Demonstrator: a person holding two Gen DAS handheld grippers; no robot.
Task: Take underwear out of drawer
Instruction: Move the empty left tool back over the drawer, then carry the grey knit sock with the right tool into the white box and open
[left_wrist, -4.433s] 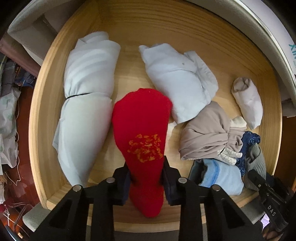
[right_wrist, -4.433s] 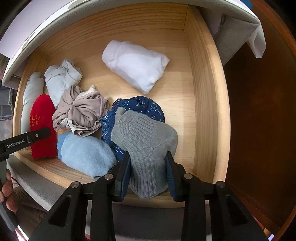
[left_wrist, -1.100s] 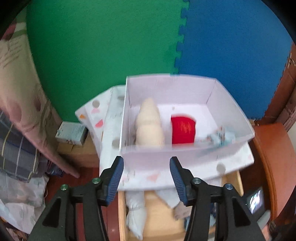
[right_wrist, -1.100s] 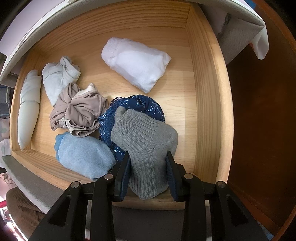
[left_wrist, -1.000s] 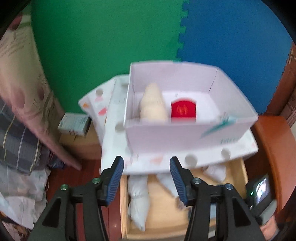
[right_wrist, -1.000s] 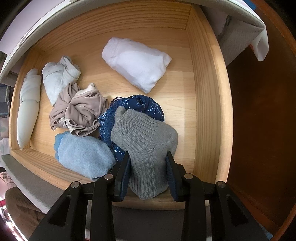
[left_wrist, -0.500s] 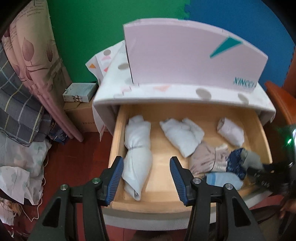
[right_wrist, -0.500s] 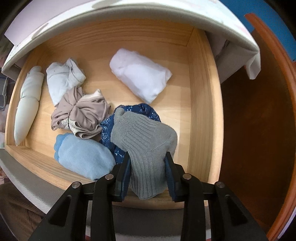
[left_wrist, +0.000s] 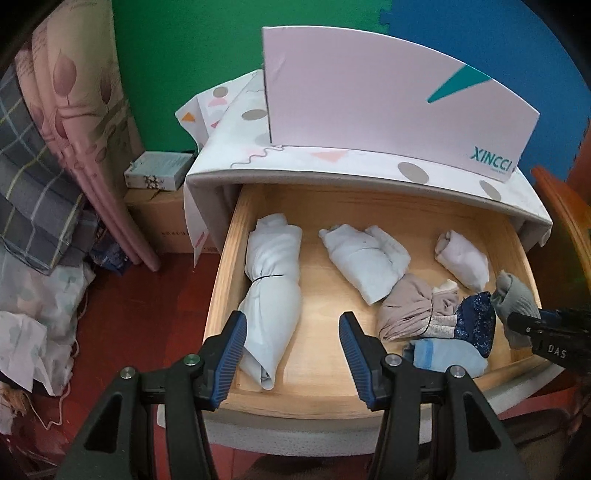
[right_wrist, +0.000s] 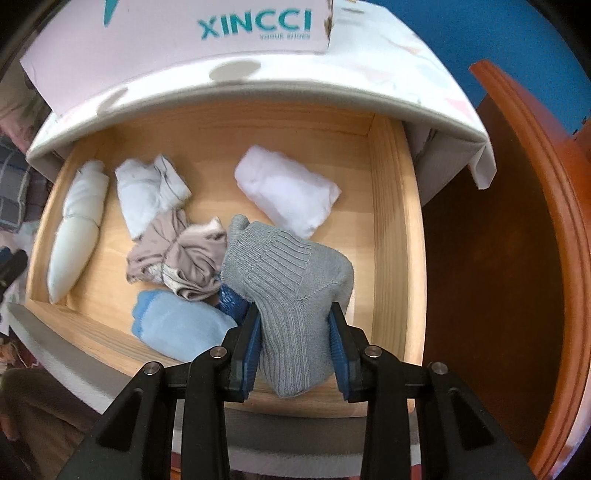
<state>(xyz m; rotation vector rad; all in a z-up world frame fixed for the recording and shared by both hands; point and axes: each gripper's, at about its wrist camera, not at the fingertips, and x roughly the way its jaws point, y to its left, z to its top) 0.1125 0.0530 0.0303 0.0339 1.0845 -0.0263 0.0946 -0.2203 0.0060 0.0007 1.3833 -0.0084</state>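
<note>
Under the cloth-covered top, open wooden drawer (left_wrist: 221, 295) holds rolled garments. Long white bundle (left_wrist: 271, 291) lies along the left wall, long axis running front to back, directly ahead of and below the left gripper (left_wrist: 291, 343), whose jaws stand spread and empty. White box (left_wrist: 388, 110) sits on top. Right gripper (right_wrist: 293, 343) pinches the grey knit piece (right_wrist: 291, 280) at the front right corner, raised over the blue patterned roll (left_wrist: 476, 325). Left hand is nearer the bundle; judged next: descend astride it

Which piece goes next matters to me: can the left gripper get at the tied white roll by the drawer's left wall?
Probably yes: the left gripper is open and empty over the tied white roll, which lies uncovered in the drawer.
</note>
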